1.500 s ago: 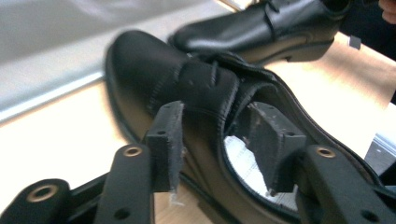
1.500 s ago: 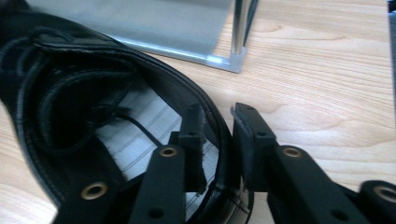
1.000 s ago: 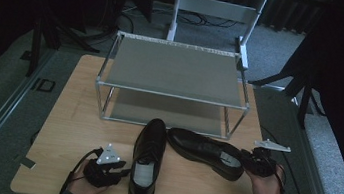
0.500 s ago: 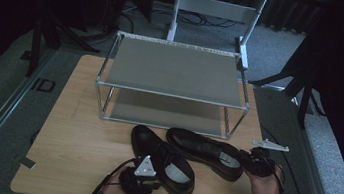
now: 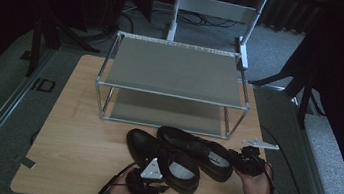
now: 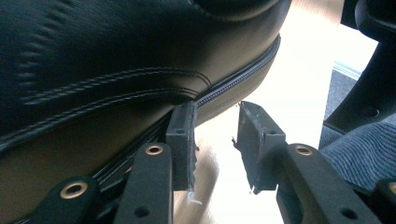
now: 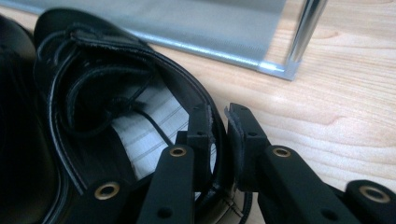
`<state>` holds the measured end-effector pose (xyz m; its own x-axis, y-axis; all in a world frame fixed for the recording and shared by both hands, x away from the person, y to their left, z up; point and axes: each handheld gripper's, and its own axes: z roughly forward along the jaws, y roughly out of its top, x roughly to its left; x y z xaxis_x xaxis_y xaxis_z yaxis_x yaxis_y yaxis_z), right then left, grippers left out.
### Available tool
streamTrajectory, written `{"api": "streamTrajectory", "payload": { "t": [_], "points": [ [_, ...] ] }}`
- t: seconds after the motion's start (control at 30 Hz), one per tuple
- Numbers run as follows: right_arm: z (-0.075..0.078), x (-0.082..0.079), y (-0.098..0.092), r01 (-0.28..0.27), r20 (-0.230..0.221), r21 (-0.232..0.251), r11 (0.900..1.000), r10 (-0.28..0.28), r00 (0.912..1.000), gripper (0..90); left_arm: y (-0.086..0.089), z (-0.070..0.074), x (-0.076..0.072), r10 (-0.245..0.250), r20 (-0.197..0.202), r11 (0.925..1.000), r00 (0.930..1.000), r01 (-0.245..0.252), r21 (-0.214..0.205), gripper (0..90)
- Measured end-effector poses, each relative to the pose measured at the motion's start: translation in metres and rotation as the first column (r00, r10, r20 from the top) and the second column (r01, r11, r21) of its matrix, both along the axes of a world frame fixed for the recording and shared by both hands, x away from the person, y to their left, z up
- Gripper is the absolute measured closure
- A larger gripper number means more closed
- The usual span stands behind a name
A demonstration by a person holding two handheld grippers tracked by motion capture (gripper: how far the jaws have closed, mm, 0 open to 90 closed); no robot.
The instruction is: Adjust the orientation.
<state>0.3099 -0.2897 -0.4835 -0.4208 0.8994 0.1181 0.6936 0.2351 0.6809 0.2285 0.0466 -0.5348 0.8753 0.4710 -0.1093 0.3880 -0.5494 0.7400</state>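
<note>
Right gripper (image 5: 247,162): jaws nearly closed, pinching heel rim of far black leather lace-up shoe (image 5: 193,150); long axis across table, toe toward person's left.

Left gripper (image 5: 149,180): jaws just opening, standing apart, empty, beside heel of near black leather shoe (image 5: 161,160); sole edge touching one pad.

Silver two-tier metal shoe rack (image 5: 174,84) just beyond both shoes on light wooden table (image 5: 74,134); lower shelf unobstructed.
</note>
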Motion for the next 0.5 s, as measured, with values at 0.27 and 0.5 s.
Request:
{"api": "streamTrajectory", "payload": {
  "t": [0.27,0.5],
  "points": [
    [0.024,-0.028,0.023,-0.024,0.151,-0.038,0.9990,0.029,0.9881,60.6,0.074,0.023,0.011,0.230,0.054,0.9719,0.9716,-0.227,-0.061,60.6],
    [0.025,-0.040,0.069,-0.258,0.115,0.000,0.9663,0.256,0.9598,62.4,0.107,0.025,0.024,0.365,0.067,0.9303,0.9287,-0.360,-0.069,58.7]
  ]
}}
